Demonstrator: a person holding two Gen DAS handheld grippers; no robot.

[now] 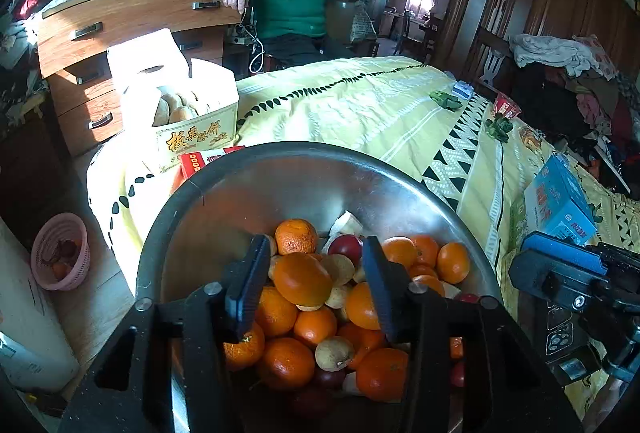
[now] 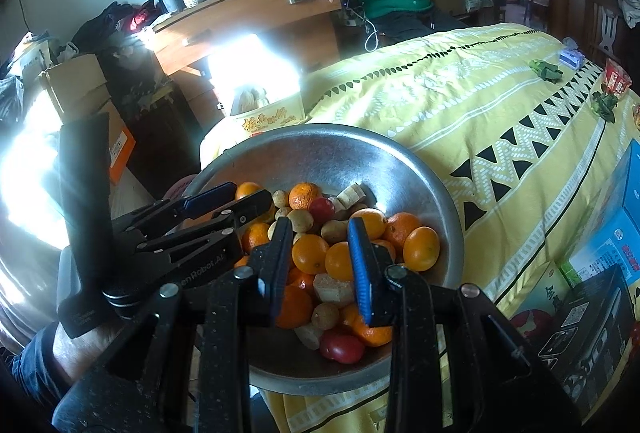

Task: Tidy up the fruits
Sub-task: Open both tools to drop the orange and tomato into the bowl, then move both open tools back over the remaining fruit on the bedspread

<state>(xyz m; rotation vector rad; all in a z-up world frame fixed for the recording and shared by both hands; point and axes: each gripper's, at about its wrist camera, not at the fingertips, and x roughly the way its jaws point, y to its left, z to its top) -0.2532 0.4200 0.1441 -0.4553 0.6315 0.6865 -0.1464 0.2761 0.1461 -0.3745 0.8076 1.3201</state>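
**A:** Looking at the left gripper [image 1: 316,241], why is it parked low over the pile?

**B:** It is lined up on one orange [image 1: 302,279] at the top of the heap. The jaws stand either side of that fruit with a visible gap on one side, so I read it as released, not clamped. The fisheye bends things there, so a light touch on the other pad may escape me.

**A:** And the right gripper [image 2: 319,225]?

**B:** It is parted only narrowly, with nothing pinched, and hangs over the middle of the same pile. I judge it is waiting its turn.

**A:** Where is all the fruit?

**B:** The oranges, a few red and some brownish fruits and pale cut pieces are heaped in the steel bowl [image 1: 304,149], mostly on the near side. The far wall is bare.

**A:** Is there room to move?

**B:** The bowl sits near a corner of the yellow cover [image 1: 360,105], where the surface drops to the floor, and a pink basket [image 1: 60,251] stands down there. A pastry box [image 1: 192,129] crowds the rim behind and a blue box [image 1: 560,205] lies off to the right. The open stretch of cover beyond the bowl is the free ground. Both grippers are close together, so lifting straight up looks safest.
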